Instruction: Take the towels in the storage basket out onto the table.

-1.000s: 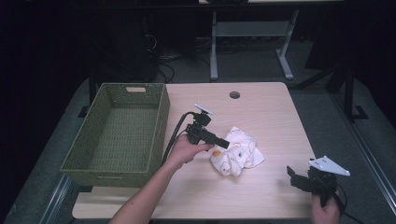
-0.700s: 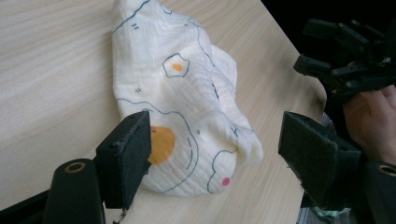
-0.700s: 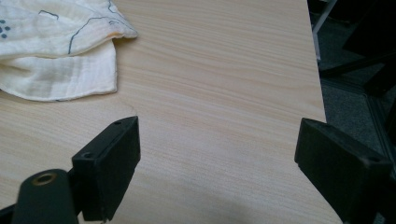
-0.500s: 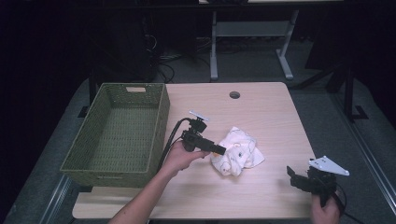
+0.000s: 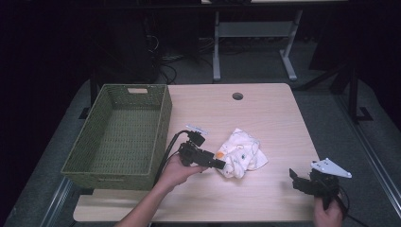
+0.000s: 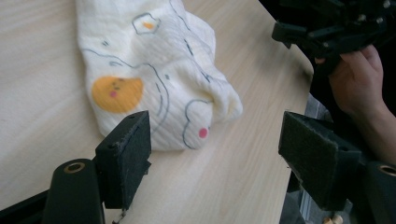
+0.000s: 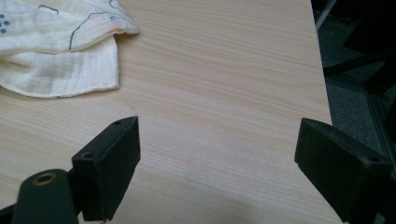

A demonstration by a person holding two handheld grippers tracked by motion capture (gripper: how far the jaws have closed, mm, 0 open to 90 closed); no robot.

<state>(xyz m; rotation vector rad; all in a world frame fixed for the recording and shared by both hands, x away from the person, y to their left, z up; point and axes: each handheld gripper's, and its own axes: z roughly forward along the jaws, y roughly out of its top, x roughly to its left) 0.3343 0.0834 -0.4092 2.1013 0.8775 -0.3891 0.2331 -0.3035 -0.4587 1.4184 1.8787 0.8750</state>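
Cloth: crumpled white cloth (image 5: 241, 158) with printed orange and line motifs, lying on the table right of centre, just right of the basket's near corner. Bunched, not folded. In the left gripper view (image 6: 159, 79) its near edge lies ahead of the jaws.
Left gripper: left gripper (image 5: 218, 165) low at the cloth's left edge, held by the left hand (image 5: 174, 171). Jaws spread wide, pads on either side of the cloth's near lump; nothing pinched yet. Whether a pad touches the fabric I cannot tell.
Right gripper: right gripper (image 5: 295, 176) at the near right corner of the table, well apart from the cloth. Jaws spread, bare wood between them in the right gripper view.
Basket: green woven basket (image 5: 75, 161) on the left side of the table, nothing in it.
Progress: judged early. Cloth not grasped, not lifted, basket unfilled. Reach looks nearly complete; closing on the cloth, the lift and any placing remain.
Surface: light wood-grain table (image 5: 265, 113), round cable hole (image 5: 237, 96) near the far edge.
Room: dark; grey floor, cables and a pale metal frame (image 5: 250, 42) beyond the table.
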